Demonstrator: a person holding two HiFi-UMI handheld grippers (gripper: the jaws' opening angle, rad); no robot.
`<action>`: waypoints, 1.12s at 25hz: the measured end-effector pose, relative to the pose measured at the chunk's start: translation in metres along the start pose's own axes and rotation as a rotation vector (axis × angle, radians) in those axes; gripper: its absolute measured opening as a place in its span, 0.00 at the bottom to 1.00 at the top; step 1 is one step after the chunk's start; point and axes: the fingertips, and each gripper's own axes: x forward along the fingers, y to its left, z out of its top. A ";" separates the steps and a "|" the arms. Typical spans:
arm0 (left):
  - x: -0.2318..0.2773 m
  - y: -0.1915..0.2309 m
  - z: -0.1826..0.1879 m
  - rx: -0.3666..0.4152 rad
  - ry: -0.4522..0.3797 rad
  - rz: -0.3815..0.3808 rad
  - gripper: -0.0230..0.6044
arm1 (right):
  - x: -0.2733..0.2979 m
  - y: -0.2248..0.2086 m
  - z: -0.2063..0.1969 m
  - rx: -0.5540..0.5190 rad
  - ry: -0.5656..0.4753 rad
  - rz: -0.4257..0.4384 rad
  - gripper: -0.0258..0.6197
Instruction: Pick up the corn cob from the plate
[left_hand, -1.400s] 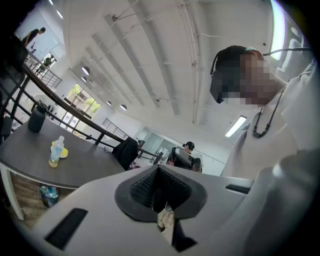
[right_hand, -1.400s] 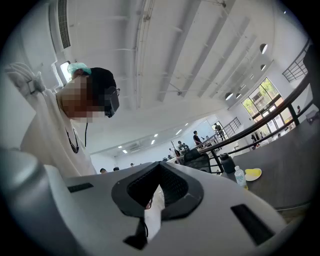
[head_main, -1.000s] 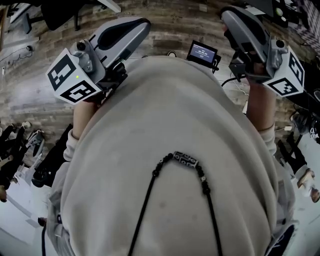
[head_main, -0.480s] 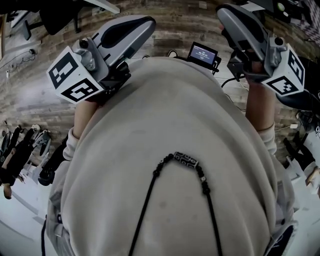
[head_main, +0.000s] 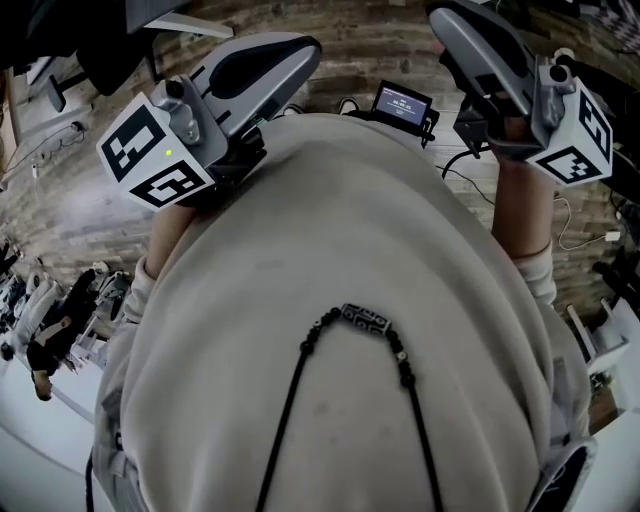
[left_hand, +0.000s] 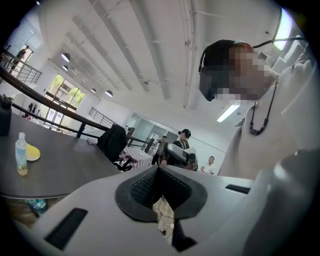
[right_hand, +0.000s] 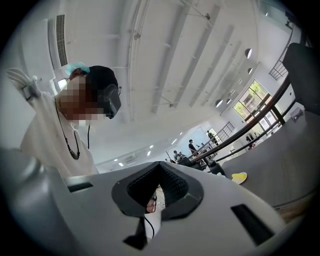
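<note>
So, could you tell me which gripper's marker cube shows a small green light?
The left gripper's cube: a green dot glows on its upper face. The right gripper's cube shows only black-and-white markers.

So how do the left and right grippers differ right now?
In the head view, the left gripper angles up and rightward, while the right gripper angles up and leftward. The left gripper's view has the dark table at its left, with a bottle standing on it; the right gripper's view has that table at its right. Shared: both have jaws together on nothing, one on either side of the person's chest.
</note>
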 end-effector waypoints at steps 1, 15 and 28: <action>0.000 0.004 0.001 -0.007 0.002 -0.001 0.04 | -0.001 -0.001 0.000 0.004 -0.003 -0.006 0.06; 0.012 0.028 0.019 -0.028 -0.002 -0.166 0.04 | 0.003 -0.004 0.018 -0.054 -0.068 -0.125 0.06; 0.017 0.053 0.037 -0.033 0.000 -0.255 0.04 | 0.013 -0.009 0.035 -0.115 -0.081 -0.246 0.06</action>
